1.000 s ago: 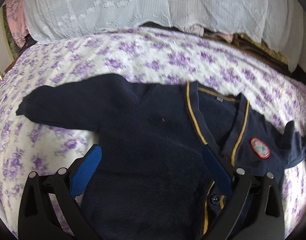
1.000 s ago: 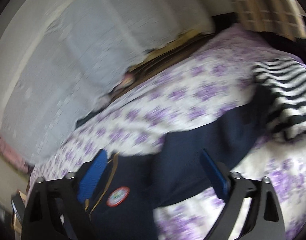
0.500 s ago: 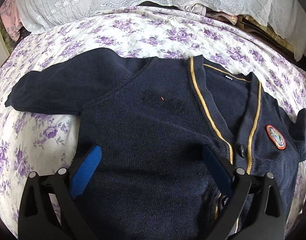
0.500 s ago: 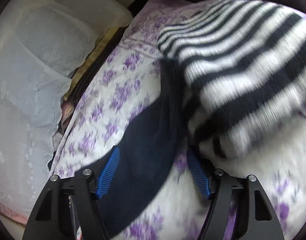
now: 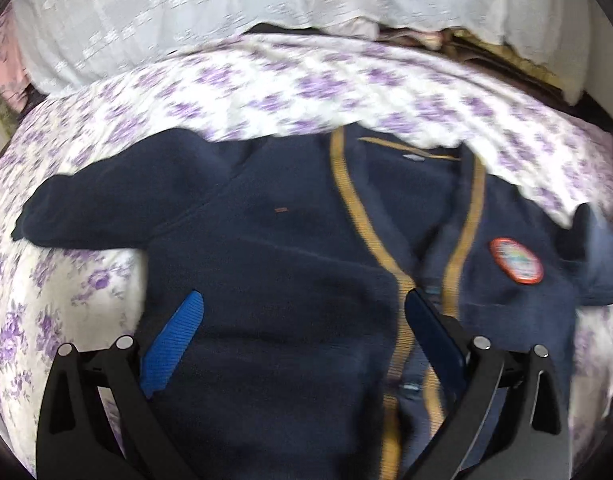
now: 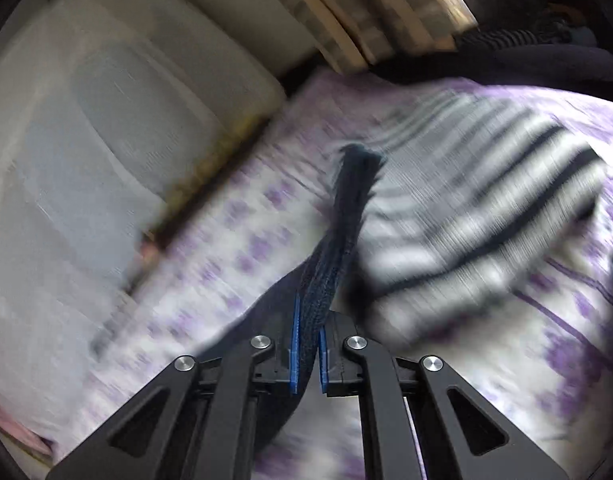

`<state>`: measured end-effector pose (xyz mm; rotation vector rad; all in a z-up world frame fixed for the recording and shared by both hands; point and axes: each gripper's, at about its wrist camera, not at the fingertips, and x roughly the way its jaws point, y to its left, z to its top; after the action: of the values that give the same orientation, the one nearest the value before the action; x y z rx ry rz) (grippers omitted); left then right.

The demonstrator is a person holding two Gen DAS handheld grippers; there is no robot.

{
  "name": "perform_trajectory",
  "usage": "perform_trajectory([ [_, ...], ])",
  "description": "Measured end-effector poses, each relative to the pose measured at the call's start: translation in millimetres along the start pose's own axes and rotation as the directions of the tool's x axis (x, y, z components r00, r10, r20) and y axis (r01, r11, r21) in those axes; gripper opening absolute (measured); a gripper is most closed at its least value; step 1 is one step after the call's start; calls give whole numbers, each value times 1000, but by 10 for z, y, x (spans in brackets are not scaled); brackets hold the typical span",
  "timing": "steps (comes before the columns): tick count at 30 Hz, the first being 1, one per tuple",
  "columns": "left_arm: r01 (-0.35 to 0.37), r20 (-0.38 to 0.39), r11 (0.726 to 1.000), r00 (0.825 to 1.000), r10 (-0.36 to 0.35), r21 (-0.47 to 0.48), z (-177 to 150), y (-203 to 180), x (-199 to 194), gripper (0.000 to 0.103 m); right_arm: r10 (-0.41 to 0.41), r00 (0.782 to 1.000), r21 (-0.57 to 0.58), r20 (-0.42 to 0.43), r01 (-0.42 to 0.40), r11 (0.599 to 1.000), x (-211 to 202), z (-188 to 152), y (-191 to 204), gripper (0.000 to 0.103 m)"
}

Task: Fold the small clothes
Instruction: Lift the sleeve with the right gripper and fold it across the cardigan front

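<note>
across the floral bedsheet (image 5: 106,288) a navy cardigan (image 5: 266,280) lies flat, front up, collar toward twelve o'clock, its badge (image 5: 515,260) at three. the left gripper (image 5: 302,320) hangs over the lower body with fingers spread wide, gripping nothing, probably ready to pin or lift the hem. the right gripper (image 6: 306,344) has its pads pressed together on a sleeve (image 6: 346,216), likely to fold it inward. a striped garment (image 6: 486,208) lies just beside that sleeve at two o'clock.

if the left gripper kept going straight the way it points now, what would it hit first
Most likely the dark navy knit cardigan with mustard trim: the open left gripper hangs over its front panel, which fills the space between its fingers. Depth is hard to judge.
</note>
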<state>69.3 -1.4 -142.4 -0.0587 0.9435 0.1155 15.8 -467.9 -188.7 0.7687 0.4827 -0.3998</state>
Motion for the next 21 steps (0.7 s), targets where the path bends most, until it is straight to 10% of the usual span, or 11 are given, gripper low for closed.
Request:
perform_trajectory([
  [7, 63, -48, 986, 997, -56, 157, 241, -868, -15, 98, 100, 992, 233, -73, -80, 969, 184, -58, -295, 11],
  [17, 7, -135, 984, 991, 18, 180, 468, -1834, 700, 99, 203, 974, 245, 104, -223, 944, -320, -11, -228, 8],
  [21, -109, 47, 961, 994, 100, 256, 253, -2024, 600, 99, 151, 985, 262, 84, -168, 950, -274, -70, -263, 9],
])
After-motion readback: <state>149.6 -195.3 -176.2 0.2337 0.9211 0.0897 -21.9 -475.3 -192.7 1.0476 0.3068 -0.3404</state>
